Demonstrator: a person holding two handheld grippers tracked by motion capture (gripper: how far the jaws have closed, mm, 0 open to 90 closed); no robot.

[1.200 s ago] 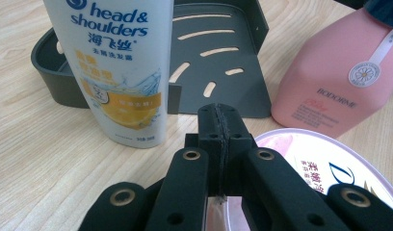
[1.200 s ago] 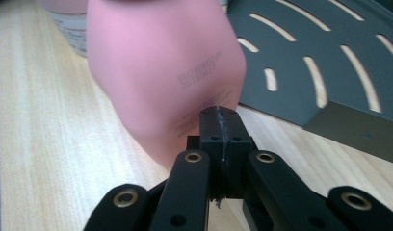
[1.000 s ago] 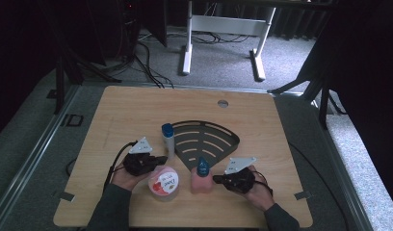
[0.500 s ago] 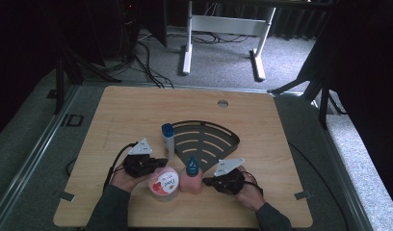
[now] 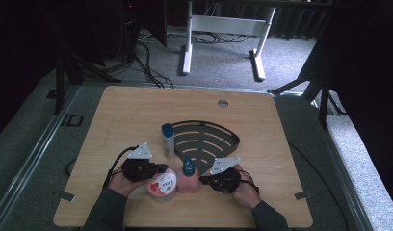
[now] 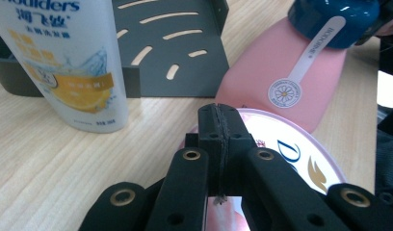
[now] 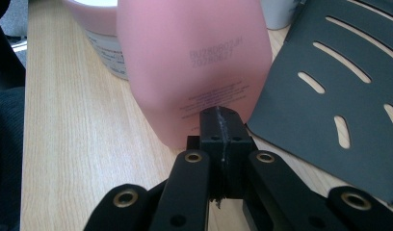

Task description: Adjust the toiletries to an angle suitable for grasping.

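Reading "Dove" on the pink-lidded jar (image 5: 163, 186), pink bottle (image 7: 194, 67) printed BU280802JH, both grippers' fingers (image 6: 218, 126) pressed together, empty

In the left gripper view, the tall white plastic bottle with an orange label (image 6: 64, 62) is cut off at the top edge, and the closed black jaws hide the near part of the round pink-lidded jar (image 6: 291, 149). In the right gripper view, the soft pink plastic bottle (image 7: 194, 62) loses its cap past the top edge.
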